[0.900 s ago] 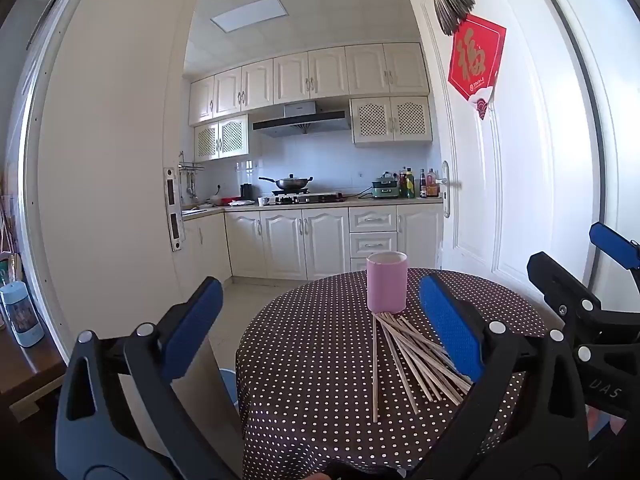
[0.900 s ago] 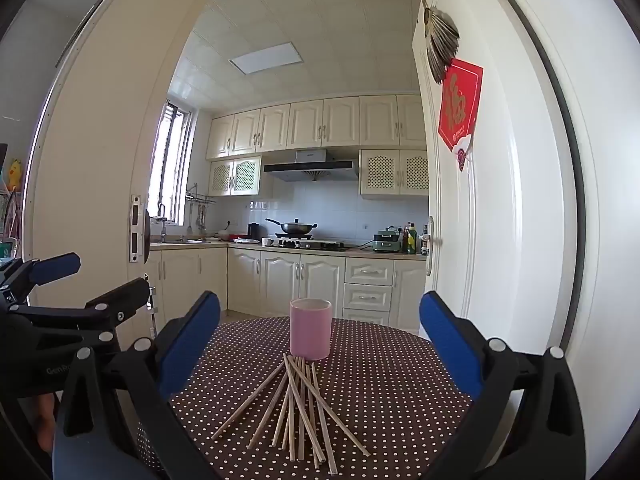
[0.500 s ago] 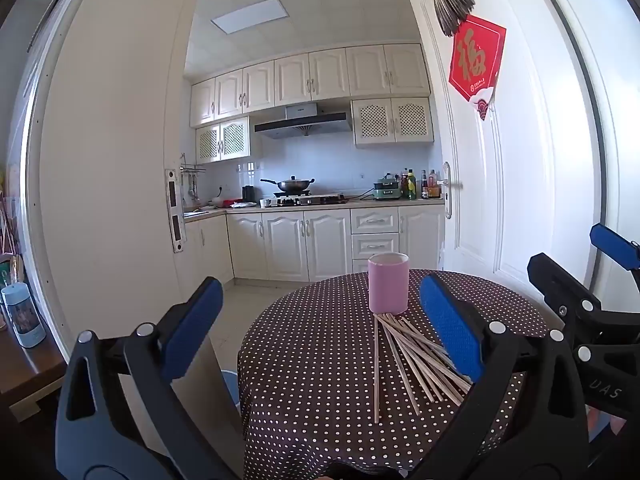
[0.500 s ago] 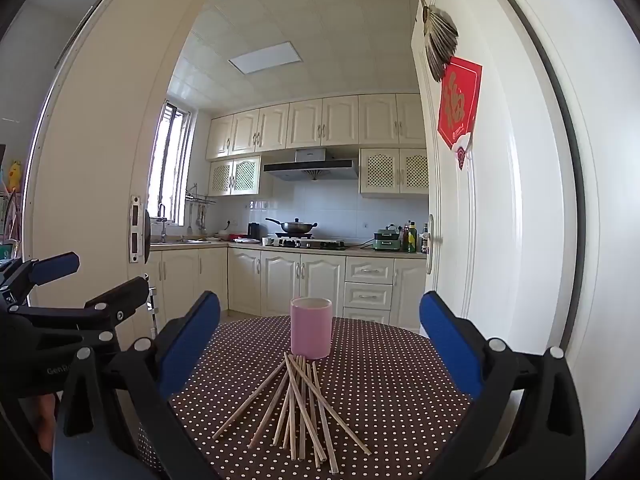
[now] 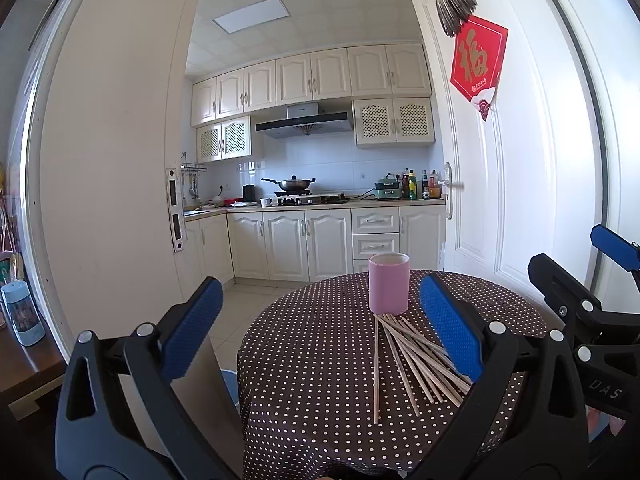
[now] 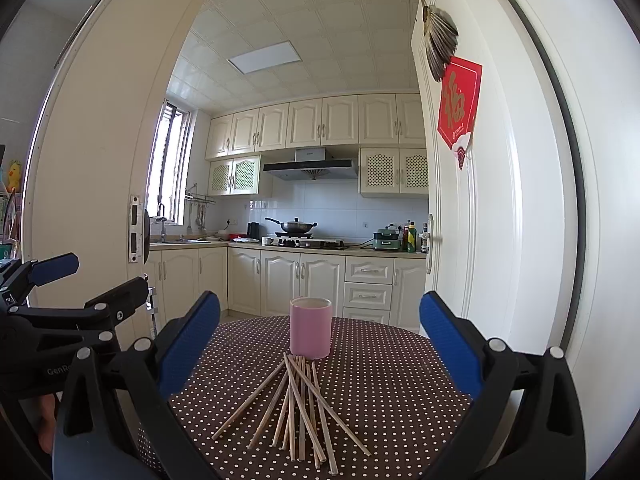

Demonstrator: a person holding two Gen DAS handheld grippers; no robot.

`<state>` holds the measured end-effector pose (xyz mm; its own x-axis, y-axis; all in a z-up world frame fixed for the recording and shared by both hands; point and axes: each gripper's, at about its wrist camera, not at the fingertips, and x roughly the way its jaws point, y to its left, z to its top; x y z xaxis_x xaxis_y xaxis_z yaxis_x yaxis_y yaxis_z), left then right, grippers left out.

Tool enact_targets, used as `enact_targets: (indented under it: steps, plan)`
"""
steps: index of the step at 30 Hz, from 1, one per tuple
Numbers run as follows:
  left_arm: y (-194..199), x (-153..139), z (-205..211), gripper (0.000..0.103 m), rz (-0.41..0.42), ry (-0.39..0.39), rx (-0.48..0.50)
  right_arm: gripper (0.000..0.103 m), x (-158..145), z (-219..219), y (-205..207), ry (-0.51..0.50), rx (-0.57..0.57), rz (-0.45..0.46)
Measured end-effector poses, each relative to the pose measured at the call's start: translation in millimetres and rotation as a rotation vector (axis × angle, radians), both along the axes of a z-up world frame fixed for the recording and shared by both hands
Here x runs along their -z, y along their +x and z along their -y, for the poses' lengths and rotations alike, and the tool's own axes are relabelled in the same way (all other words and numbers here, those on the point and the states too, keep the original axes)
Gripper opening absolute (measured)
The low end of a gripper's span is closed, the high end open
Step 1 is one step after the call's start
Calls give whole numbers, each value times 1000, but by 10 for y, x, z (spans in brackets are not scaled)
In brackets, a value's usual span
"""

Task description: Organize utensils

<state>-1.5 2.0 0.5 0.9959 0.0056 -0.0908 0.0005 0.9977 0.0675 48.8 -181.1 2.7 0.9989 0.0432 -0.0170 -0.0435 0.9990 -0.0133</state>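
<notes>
left tool point(image 5: 320, 320) spread | right tool point(image 6: 320, 332) spread | wooden chopsticks point(image 6: 298, 404) fanned beside pink cylindrical cup point(image 6: 311, 328) | dotted tablecloth point(image 6: 384, 384)

Left gripper point(image 5: 320, 320), right gripper point(image 6: 320, 330): jaws wide apart, level.

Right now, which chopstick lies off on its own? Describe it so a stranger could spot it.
Find the round table with the dotted brown cloth and the pink cup on it. Chopsticks fan out from the cup's base toward the camera. The stray chopstick is the far-left one in the right wrist view, angled well away from the bunch.
</notes>
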Motion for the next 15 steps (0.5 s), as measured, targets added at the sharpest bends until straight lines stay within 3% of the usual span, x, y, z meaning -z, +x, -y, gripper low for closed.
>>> enact_targets:
  steps: [15]
  plan:
    - [4, -1, -16, 97, 0, -1, -1, 96, -4, -2, 7, 1, 0, -2]
